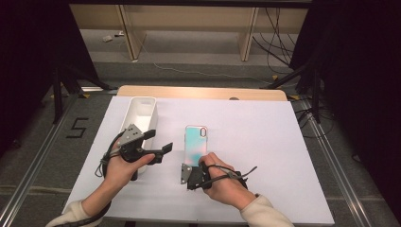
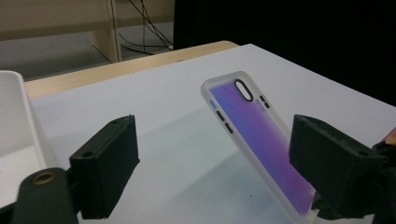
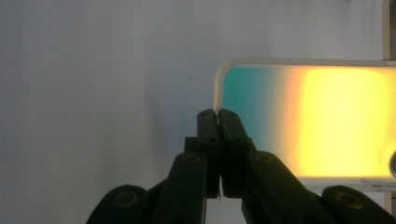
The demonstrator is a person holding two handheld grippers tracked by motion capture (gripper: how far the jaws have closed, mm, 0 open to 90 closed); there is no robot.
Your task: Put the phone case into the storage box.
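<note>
A phone case (image 1: 195, 142) with an iridescent back and a clear rim lies lengthwise in the middle of the white table, camera cutout at the far end. My right gripper (image 1: 197, 165) is at its near end, shut on the rim at a corner; in the right gripper view the jaws (image 3: 218, 114) meet on that rim of the case (image 3: 317, 121). My left gripper (image 1: 159, 141) hovers to the left of the case, open with nothing between its jaws. The left gripper view (image 2: 219, 172) shows the case (image 2: 261, 135) tilted, its near end raised off the table.
A white rectangular bin (image 1: 139, 111) stands at the left, just behind my left hand, and its wall (image 2: 14, 121) also appears in the left gripper view. The white sheet (image 1: 265, 142) covers the table, with a wooden edge (image 1: 198, 92) along the back. Shelf legs and cables lie on the floor beyond.
</note>
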